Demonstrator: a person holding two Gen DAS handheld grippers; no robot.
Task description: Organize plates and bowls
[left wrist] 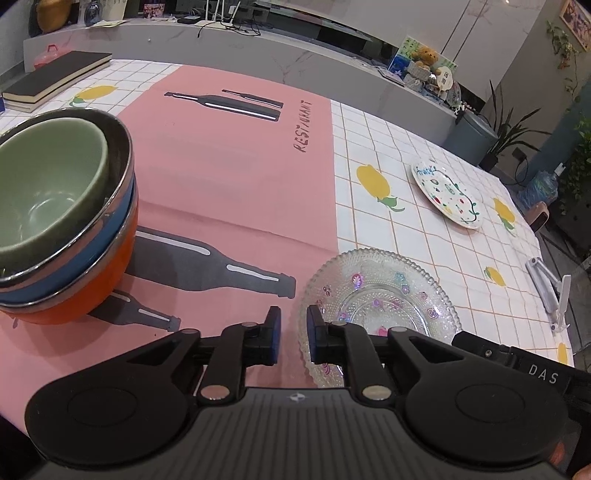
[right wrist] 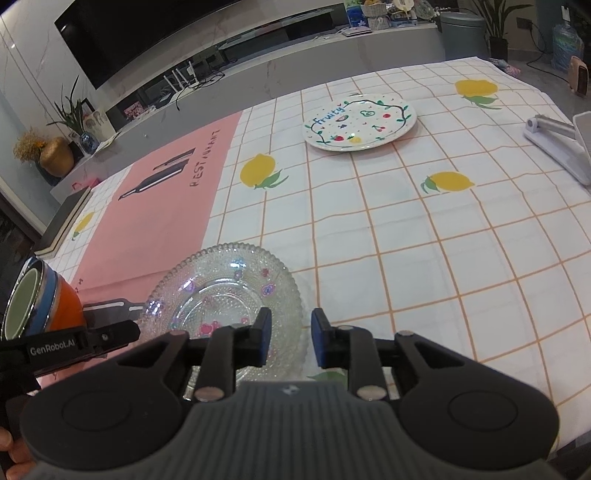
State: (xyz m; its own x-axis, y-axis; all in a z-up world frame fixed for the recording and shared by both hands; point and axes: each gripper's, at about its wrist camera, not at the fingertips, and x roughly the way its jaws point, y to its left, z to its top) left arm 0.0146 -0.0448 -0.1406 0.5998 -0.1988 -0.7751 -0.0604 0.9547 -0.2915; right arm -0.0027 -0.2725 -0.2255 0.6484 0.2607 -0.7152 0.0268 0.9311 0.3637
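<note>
1. Both grippers hover empty with jaws spread: left gripper (left wrist: 294, 334) at the near left rim of the glass plate (left wrist: 380, 295), right gripper (right wrist: 290, 341) over its near right edge.
2. Risk, as I judge it: beaded glass could slip from a shallow rim pinch and chip on the counter (right wrist: 424, 240).
3. Stacked bowls (left wrist: 62, 218) sit left.
4. Fruity plate (right wrist: 360, 123) lies far right, well apart.

A home living room: a large black wall-mounted television (right wrist: 155, 40) above a long grey marble console (right wrist: 258, 74), potted green houseplants (right wrist: 495, 22), and a lemon-print checked tablecloth (right wrist: 424, 229).
</note>
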